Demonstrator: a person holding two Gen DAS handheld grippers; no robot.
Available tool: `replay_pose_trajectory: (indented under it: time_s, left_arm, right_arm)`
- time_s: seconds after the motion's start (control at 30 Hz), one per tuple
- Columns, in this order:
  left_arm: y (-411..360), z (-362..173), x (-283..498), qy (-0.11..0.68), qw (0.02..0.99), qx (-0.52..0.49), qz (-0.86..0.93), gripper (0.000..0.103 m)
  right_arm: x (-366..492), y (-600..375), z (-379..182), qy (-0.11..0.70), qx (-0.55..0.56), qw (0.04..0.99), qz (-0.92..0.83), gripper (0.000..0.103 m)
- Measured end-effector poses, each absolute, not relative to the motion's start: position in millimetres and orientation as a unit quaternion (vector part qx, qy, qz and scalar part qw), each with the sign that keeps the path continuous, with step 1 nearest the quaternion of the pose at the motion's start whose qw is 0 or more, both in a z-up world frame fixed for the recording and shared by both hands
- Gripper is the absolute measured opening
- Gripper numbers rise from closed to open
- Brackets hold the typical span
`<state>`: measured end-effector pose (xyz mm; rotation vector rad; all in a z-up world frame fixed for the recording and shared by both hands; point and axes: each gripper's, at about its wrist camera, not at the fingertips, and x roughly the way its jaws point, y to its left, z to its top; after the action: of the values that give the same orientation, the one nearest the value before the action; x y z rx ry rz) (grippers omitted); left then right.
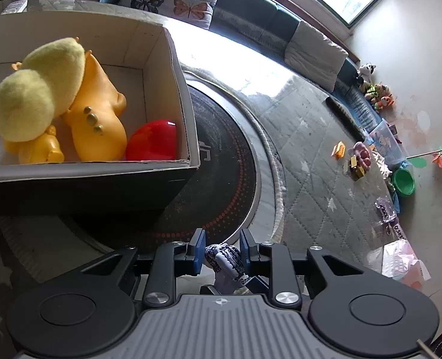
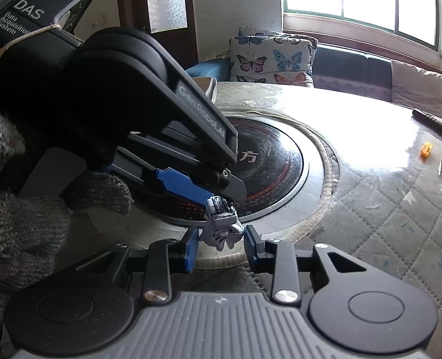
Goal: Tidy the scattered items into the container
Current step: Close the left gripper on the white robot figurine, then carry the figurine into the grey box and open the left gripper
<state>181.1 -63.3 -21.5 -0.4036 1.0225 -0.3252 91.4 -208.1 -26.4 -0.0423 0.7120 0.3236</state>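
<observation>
The white toy figure sits between both grippers — a handover, by the look of it. The right gripper is clenched on its lower half, while the left gripper brackets its patterned top, pads just beside it, contact unclear. The next move calls for one firm grip, then a carry left and far to the cardboard box, where the yellow toys lie.

White-black toy figure above table; cardboard box holds yellow, red toys.
</observation>
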Motion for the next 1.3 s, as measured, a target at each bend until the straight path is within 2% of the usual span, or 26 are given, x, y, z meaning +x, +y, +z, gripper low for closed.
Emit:
replay_pose_trajectory:
  time_s: [0.57, 1.3]
  left_arm:
    - [-25.4, 24.8, 157.9, 0.420, 0.872, -0.217, -0.131, 0.025]
    - [25.9, 43.1, 165.7, 0.381, 0.885, -0.248, -0.102, 0.025]
  right_arm:
    - [87.3, -181.7, 8.8, 0.291, -0.038, 0.937, 0.191, 0.032]
    - [111.1, -141.5, 19.3, 0.257, -0.058, 0.936, 0.233, 0.032]
